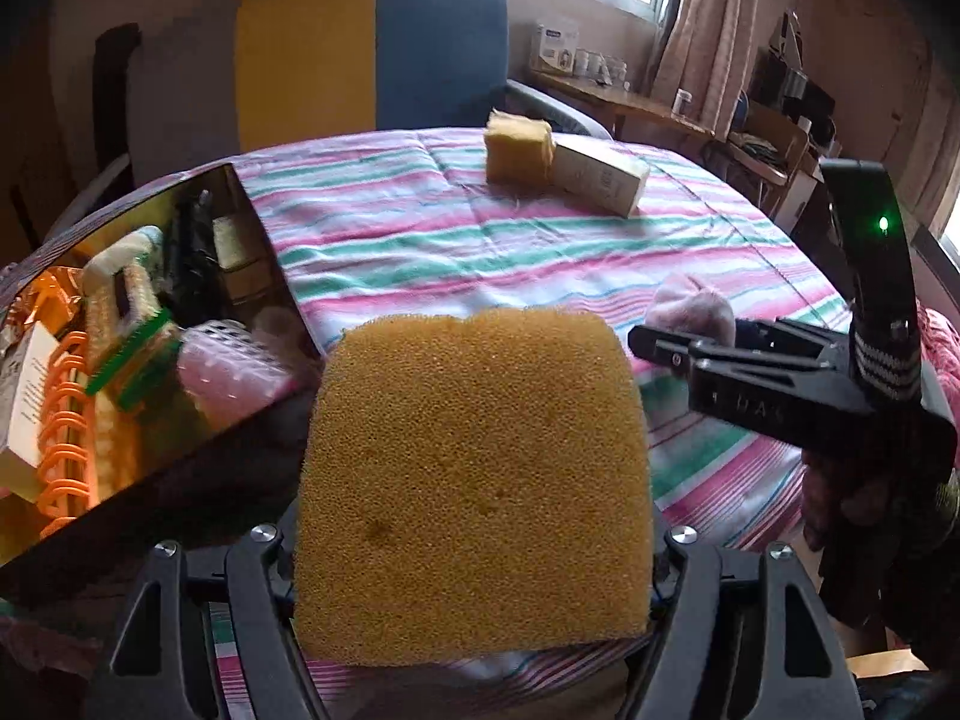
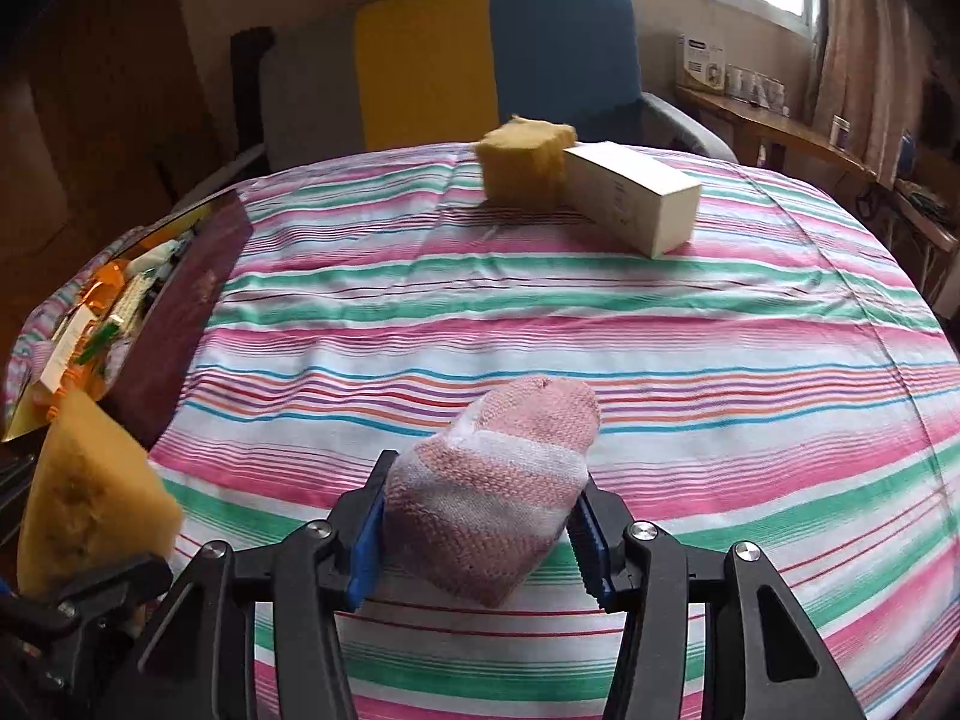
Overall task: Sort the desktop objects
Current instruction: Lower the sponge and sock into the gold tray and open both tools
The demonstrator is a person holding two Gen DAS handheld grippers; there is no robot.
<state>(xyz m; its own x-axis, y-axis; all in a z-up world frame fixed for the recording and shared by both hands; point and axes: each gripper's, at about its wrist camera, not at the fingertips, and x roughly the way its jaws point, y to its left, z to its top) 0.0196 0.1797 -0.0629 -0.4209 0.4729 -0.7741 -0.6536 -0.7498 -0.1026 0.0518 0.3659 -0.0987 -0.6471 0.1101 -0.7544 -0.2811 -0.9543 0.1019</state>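
- Left gripper [image 1: 474, 546]: jaws set wide and closed on a large yellow sponge [image 1: 474, 480]. The sponge fills the middle of the left wrist view and hides both fingertips and the cloth beneath it.
- From the right wrist view only a corner of that sponge shows at the lower left edge; the rest is cut off.
- Right gripper [image 2: 480, 534]: jaws partly closed, blue pads pressing both sides of a pink and white striped sock [image 2: 498, 480]. The toe end sticks out forward above the striped cloth [image 2: 600, 312]; the end nearest the camera is cut short by the gripper frame.
- In the left wrist view the right gripper appears side-on at the right, the sock largely hidden behind its fingers.
- Counter: covered by the striped cloth. At the far side a smaller yellow sponge [image 2: 525, 168] touches a white carton [image 2: 630, 198]; print on the carton is too small to read.
- Box [image 1: 180, 324] at the left: open, dark-walled, holding mixed items, among them an orange spiral piece [image 1: 66, 450], a green brush-like item [image 1: 135, 360] and a pink plastic piece [image 1: 228, 366]. Contents are blurred and partly cut off.
- Behind the counter: a chair [image 2: 492, 54] in yellow and blue.
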